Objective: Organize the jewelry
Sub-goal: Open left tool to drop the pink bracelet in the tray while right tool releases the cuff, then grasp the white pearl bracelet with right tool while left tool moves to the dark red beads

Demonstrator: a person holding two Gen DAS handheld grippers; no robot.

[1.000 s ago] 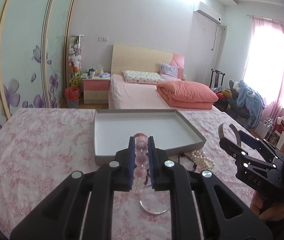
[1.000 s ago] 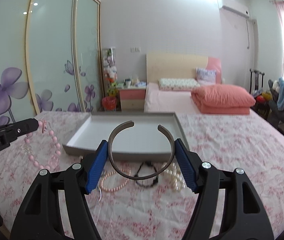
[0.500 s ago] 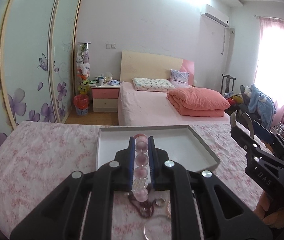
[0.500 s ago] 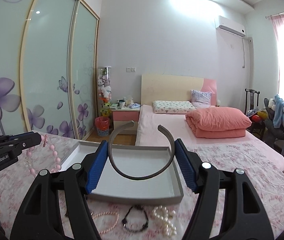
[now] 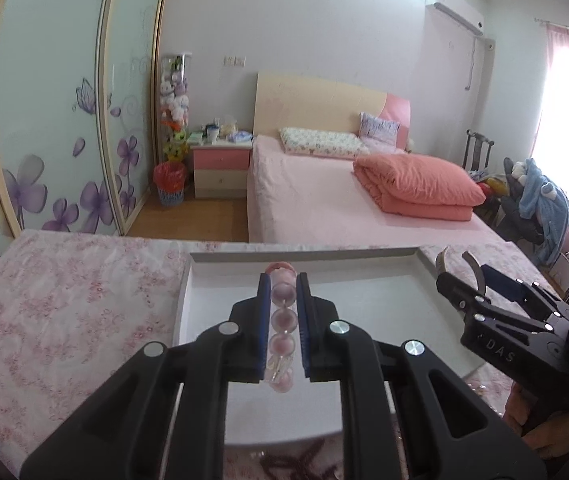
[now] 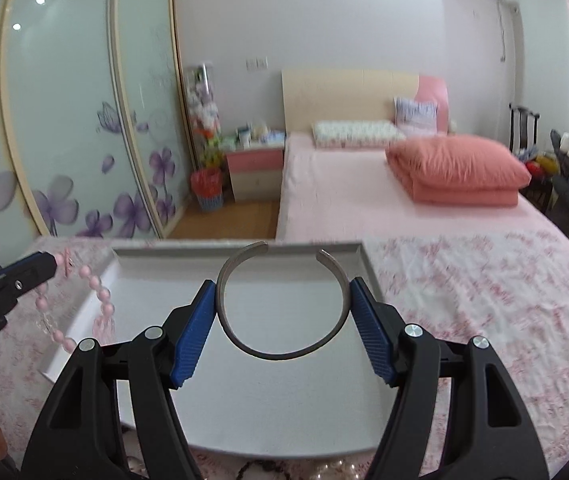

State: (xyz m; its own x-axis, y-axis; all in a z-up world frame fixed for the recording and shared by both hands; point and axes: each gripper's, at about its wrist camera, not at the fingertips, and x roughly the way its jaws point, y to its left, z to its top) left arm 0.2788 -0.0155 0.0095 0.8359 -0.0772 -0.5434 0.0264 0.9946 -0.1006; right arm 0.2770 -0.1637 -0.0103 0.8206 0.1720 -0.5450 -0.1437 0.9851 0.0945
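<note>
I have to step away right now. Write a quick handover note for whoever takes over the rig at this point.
Left gripper: shut on the pink bead bracelet, held above the tray.
Right gripper: shut on the grey open bangle, also over the tray.
Done: both pieces picked up; nothing can be seen lying in the tray yet.
Left: set both down in the tray, then fetch the pearl strand and dark bracelet lying in front of it.

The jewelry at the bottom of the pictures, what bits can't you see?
- Left wrist view: a dark piece below the tray, blurred, hidden by the left gripper.
- Right wrist view: pearls and a dark piece, cut off by the bottom edge.
- Left wrist view: the bead bracelet, mostly hidden between the fingers.
</note>
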